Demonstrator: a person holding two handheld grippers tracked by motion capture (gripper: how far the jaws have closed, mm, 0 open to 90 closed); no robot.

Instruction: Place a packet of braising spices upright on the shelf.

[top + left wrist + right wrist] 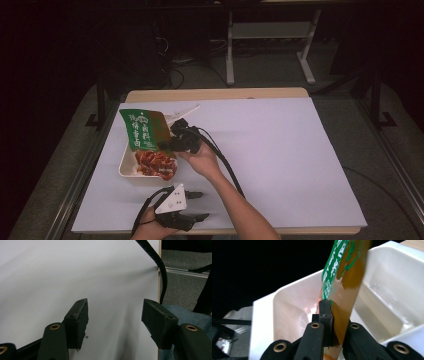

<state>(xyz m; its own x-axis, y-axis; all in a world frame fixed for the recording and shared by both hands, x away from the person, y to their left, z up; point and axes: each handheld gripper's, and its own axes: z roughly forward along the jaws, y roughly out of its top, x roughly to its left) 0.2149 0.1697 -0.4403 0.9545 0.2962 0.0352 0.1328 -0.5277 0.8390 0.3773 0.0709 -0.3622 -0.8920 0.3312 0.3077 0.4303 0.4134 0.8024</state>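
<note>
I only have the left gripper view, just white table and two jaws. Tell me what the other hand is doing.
Observer: The right hand-held gripper is shut on a green snack packet, gripping its edge.
Operator: Say where that packet is.
Observer: It is held over a white tray near the table's left edge, and its lower end is in the tray.
Operator: Report what my own gripper looks like from above.
Observer: The left hand-held gripper is open at the near edge of the white table, in front of the tray and apart from it, with nothing between its jaws.
</note>
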